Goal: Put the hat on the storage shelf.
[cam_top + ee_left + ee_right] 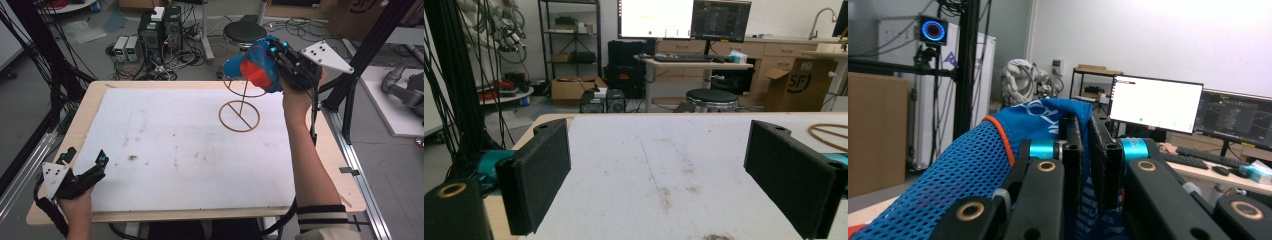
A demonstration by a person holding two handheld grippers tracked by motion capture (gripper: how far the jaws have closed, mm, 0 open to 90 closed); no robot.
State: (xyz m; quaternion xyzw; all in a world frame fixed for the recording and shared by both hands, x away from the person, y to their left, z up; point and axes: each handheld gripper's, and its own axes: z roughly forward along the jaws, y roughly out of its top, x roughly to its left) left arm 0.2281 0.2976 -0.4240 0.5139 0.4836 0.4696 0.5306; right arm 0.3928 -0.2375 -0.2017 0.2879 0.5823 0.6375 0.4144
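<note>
Upper right of the high view: right gripper (280,55) raised, jaws pinching a blue and red cap (257,67) above a wire stand (240,107) on the white bench (165,145). Lower left: left gripper (85,167) low over the bench edge, jaws spread, nothing between.

Lab: monitors (684,19), cabled computer boxes (161,27), equipment racks (569,45).
</note>
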